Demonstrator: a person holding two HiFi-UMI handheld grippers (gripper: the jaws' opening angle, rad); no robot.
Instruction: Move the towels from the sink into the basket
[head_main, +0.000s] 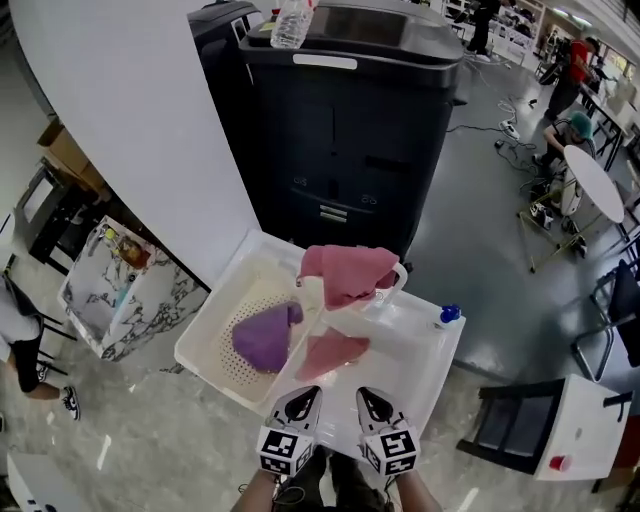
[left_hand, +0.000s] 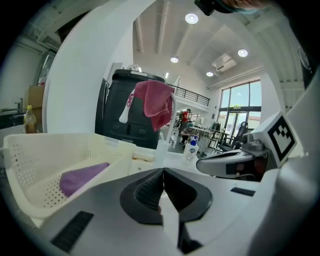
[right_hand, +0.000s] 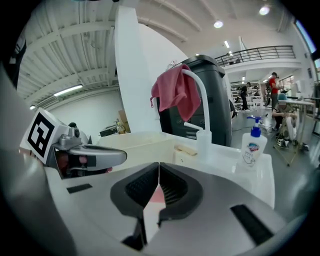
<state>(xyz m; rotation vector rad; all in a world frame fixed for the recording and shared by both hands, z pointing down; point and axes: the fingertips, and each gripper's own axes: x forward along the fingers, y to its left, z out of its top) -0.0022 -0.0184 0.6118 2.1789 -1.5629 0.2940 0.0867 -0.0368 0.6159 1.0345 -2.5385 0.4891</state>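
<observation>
Light pink cloth towel (head_main: 332, 352) lies flat mid-basin in the white plastic sink (head_main: 440, 368), just beside the basket wall. Darker pink cloth towel (head_main: 350, 272) hangs draped over the white gooseneck faucet (right_hand: 202, 95) at the sink's far edge, clear of the basin floor. Purple cloth towel (head_main: 265, 338) sits bunched in the white perforated plastic basket (head_main: 208, 318), set at the sink's left side.

Left gripper (head_main: 305, 392) and right gripper (head_main: 365, 392) are side by side over the sink's near edge. They are held roughly level with tips pointing at the far edge, near the light pink towel but apart from it. Both are clenched, pads together, gripping nothing. The right gripper view shows only a patch of pink through the gap behind its pads.

There is open room over the basin between the near edge and the faucet. White soap bottle with blue pump (head_main: 449, 315) stands near the sink's far right corner, well apart from both grippers. Large black cabinet (head_main: 350, 130) stands close behind the far edge, with a white wall panel (head_main: 130, 130) to the far left.
</observation>
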